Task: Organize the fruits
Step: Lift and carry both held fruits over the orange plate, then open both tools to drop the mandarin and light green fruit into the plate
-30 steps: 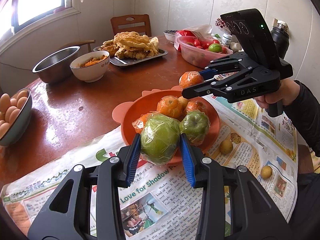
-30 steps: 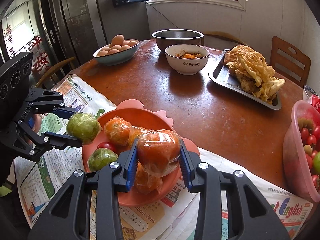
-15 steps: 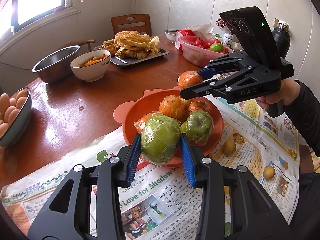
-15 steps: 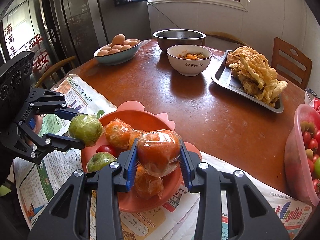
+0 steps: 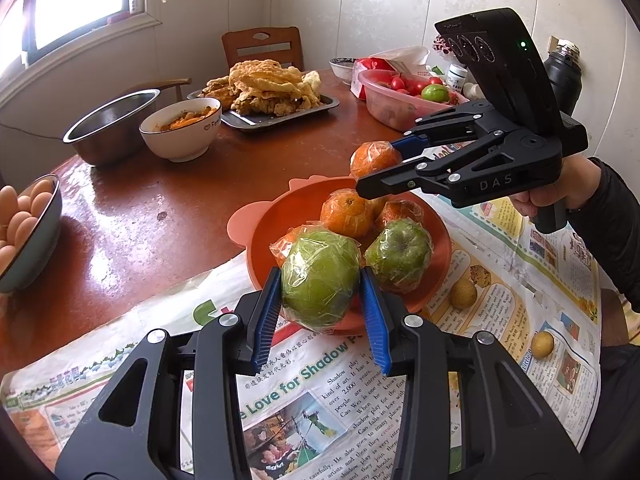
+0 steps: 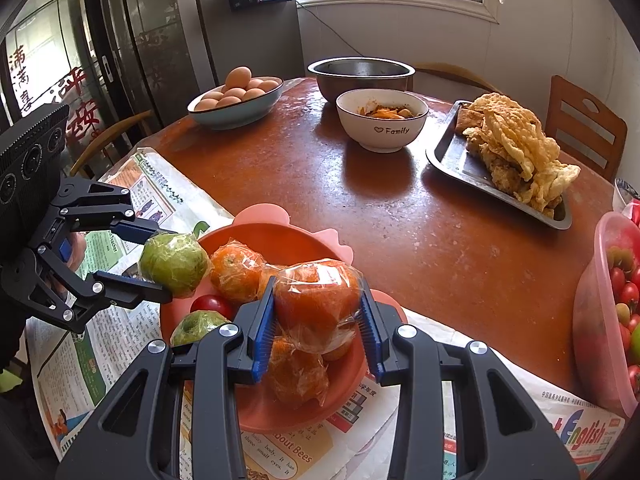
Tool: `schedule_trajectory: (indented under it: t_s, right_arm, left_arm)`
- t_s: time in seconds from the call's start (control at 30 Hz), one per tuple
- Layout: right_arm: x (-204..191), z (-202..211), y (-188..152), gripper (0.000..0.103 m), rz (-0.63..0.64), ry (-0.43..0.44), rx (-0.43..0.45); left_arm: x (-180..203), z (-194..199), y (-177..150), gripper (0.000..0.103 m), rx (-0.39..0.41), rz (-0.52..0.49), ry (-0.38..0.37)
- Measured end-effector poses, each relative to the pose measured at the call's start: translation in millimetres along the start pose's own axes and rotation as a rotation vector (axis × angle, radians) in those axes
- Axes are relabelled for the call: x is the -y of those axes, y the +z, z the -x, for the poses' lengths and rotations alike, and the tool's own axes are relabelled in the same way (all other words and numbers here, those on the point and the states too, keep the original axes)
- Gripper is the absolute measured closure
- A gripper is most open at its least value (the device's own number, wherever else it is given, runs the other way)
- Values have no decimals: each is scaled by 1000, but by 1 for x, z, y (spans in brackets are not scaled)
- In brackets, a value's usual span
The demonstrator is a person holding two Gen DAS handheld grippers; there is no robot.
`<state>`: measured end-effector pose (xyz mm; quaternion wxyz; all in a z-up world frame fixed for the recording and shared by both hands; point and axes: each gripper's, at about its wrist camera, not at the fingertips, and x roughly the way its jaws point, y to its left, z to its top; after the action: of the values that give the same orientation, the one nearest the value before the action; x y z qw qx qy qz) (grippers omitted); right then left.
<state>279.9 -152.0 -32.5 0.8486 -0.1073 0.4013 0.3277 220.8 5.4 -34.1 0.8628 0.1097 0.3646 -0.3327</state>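
Observation:
My left gripper (image 5: 320, 300) is shut on a plastic-wrapped green apple (image 5: 320, 282) and holds it over the near rim of the orange plate (image 5: 276, 216); it also shows in the right wrist view (image 6: 160, 264). My right gripper (image 6: 318, 312) is shut on a wrapped orange (image 6: 316, 300) above the plate (image 6: 280, 240); it shows in the left wrist view (image 5: 378, 164). On the plate lie wrapped oranges (image 5: 346, 214), a second green apple (image 5: 400, 254) and a small red tomato (image 6: 212, 306).
The plate sits on newspaper (image 5: 320, 380) with two small yellow fruits (image 5: 462, 296). On the brown table stand an egg bowl (image 6: 236, 98), a steel bowl (image 6: 360, 72), a white food bowl (image 6: 382, 122), a tray of fried food (image 6: 508, 148) and a pink tub of tomatoes (image 6: 612, 304).
Both grippers have risen slightly with their fruits still held. The right gripper with its orange has drifted a little toward the plate's far side.

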Motion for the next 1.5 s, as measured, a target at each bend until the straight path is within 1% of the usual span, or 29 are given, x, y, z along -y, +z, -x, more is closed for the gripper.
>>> schedule_trajectory:
  t_s: [1.13, 1.5]
  right_arm:
    - [1, -5, -2, 67, 3, 0, 4]
    - [1, -6, 0, 65, 11, -2, 5]
  left_arm:
    - [1, -4, -3, 72, -5, -6, -3]
    - [1, -4, -3, 72, -3, -9, 2]
